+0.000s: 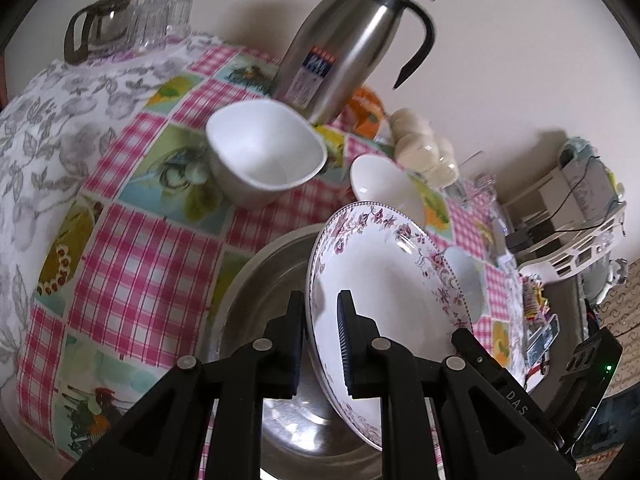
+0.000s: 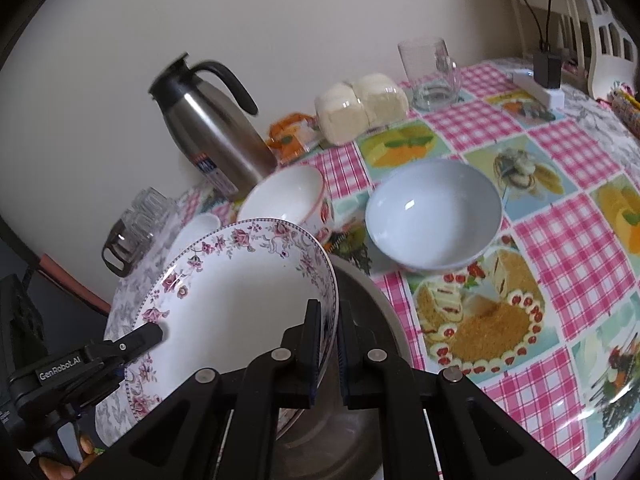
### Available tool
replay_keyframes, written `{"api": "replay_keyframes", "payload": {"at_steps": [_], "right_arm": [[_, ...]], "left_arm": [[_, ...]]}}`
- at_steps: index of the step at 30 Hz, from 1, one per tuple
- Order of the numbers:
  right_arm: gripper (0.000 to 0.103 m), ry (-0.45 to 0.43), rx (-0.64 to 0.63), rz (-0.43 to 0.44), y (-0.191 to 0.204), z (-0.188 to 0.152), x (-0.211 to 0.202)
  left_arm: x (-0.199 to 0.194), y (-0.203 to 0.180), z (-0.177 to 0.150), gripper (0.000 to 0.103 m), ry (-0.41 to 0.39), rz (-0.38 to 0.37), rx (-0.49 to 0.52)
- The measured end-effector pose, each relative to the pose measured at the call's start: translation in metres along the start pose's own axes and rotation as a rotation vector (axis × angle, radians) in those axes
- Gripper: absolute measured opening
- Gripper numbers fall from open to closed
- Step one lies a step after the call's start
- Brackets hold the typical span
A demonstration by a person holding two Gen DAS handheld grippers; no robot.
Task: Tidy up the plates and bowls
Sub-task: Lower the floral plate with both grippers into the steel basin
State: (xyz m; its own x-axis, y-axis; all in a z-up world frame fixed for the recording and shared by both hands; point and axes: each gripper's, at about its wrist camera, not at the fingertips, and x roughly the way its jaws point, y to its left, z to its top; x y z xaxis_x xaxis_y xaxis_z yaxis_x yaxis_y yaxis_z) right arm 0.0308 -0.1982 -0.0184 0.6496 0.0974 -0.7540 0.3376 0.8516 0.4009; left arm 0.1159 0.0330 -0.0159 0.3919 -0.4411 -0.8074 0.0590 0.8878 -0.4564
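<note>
Left wrist view: left gripper (image 1: 322, 340) is clamped on the rim of the floral plate (image 1: 384, 276), and right gripper (image 2: 329, 346) pinches the opposite rim. Plate is tilted over a steel basin (image 1: 260, 280). Beyond stand a white cup (image 1: 266, 152), a blue bowl (image 2: 434, 214) and a thermos (image 1: 348, 36).

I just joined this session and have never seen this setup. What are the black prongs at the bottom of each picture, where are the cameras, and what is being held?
No robot arm here: a person holds a two-finger claw in each hand, each with a fisheye camera looking along its fingers. The left claw and right claw are both shut on opposite rims of one floral plate, tilted above a steel basin. On the checked tablecloth stand a white cup, a pale blue bowl, a red-rimmed bowl, a steel thermos jug and a glass mug.
</note>
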Motion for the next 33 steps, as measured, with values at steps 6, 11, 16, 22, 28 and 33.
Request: {"api": "replay_keyframes", "payload": {"at_steps": [6,11,16,22,28,33], "right_arm": [[0.008,0.037,0.003,-0.019,-0.003,-0.004,0.011],[0.008,0.053,-0.009,-0.028,-0.002,-0.005,0.016],[0.008,0.075,-0.018,-0.04,-0.001,-0.007,0.022],[0.008,0.101,-0.02,-0.054,-0.002,-0.009,0.028],[0.008,0.132,-0.017,-0.072,-0.003,-0.011,0.033],[0.008,0.141,-0.023,-0.083,-0.003,-0.012,0.033]], "left_arm": [[0.011,0.004,-0.005,0.015,0.044,0.045,0.002],[0.018,0.008,-0.006,0.015,0.066,0.066,-0.008],[0.026,0.014,-0.009,0.015,0.103,0.084,-0.021],[0.031,0.014,-0.012,0.015,0.125,0.103,-0.023],[0.041,0.014,-0.018,0.015,0.175,0.141,-0.022],[0.042,0.009,-0.02,0.016,0.188,0.158,-0.004]]}}
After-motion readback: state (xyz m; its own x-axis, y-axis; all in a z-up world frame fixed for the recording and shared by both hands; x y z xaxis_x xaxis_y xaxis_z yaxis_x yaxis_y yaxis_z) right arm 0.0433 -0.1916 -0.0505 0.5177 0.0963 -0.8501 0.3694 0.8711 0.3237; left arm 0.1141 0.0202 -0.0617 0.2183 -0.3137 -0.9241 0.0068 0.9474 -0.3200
